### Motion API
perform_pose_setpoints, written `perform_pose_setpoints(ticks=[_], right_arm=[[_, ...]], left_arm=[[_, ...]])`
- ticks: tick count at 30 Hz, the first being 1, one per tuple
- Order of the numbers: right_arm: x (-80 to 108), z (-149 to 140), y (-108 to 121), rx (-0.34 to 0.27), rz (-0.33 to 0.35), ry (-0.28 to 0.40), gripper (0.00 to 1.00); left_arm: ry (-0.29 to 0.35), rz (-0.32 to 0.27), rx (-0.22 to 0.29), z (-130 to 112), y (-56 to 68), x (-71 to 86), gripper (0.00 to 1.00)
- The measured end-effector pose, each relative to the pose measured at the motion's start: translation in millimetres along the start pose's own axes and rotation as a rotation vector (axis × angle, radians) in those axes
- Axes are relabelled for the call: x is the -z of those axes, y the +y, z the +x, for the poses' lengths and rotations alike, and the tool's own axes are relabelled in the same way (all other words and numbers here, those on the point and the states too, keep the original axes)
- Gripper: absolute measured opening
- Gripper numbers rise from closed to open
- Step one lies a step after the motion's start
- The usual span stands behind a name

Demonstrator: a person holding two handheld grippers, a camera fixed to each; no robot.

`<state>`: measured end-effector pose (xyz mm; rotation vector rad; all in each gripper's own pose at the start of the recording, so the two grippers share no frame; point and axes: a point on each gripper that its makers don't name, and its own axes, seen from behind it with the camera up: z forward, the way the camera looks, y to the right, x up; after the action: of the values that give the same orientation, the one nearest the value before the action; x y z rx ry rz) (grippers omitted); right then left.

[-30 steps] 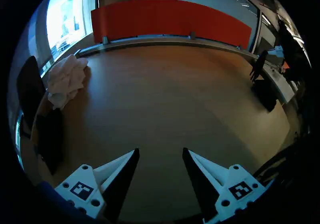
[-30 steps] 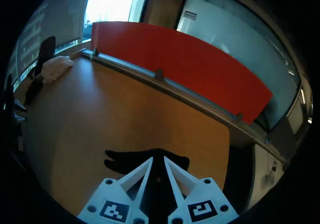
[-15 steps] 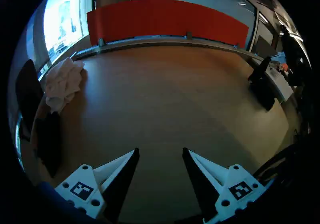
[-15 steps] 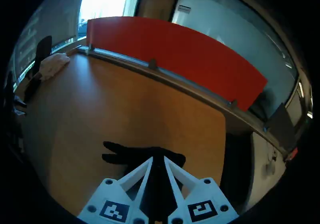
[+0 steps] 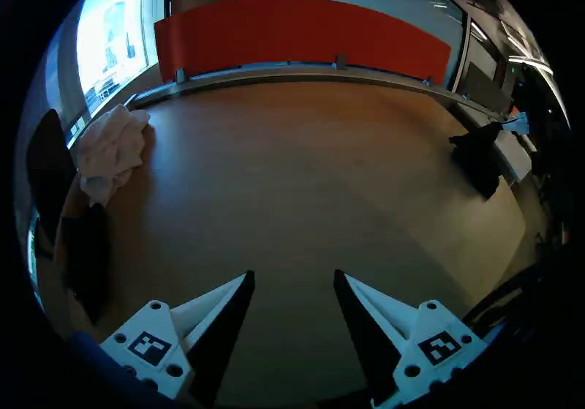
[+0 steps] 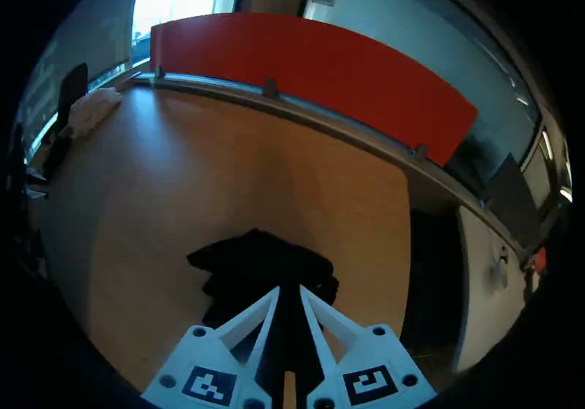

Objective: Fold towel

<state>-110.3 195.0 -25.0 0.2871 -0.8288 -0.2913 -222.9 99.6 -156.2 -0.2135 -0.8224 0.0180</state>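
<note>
Pale towel [image 5: 110,149] lies crumpled at the far left edge of the wooden table [image 5: 307,175]. In the middle, the left gripper [image 5: 292,276] has its fingers wide apart and holds nothing. Far to the right, near the table's edge, a black towel [image 5: 475,160] is bunched up into a peak. In the right gripper view, the right gripper [image 6: 289,292] has its fingers almost closed, and they pinch the black towel.

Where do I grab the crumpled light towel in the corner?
Pinch the loose flap at the near end of the pale towel, coming across the table; the rest looks too bunched for the left gripper. The right gripper holds black cloth.
</note>
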Motion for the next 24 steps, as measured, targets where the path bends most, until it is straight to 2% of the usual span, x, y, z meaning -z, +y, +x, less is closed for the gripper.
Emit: perform_pose_setpoints(ticks=[12, 24], right_arm=[[6.1, -42.4, 8.9, -0.027, -0.035, -0.067, 0.04], [-0.2, -93.4, 15.5, -0.074, -0.053, -0.172, 0.04]], left_arm=[[-0.004, 0.001, -0.003, -3.2, -3.6, 2.0, 0.8], [-0.01, 0.007, -0.003, -8.2, -7.6, 5.0, 0.79]])
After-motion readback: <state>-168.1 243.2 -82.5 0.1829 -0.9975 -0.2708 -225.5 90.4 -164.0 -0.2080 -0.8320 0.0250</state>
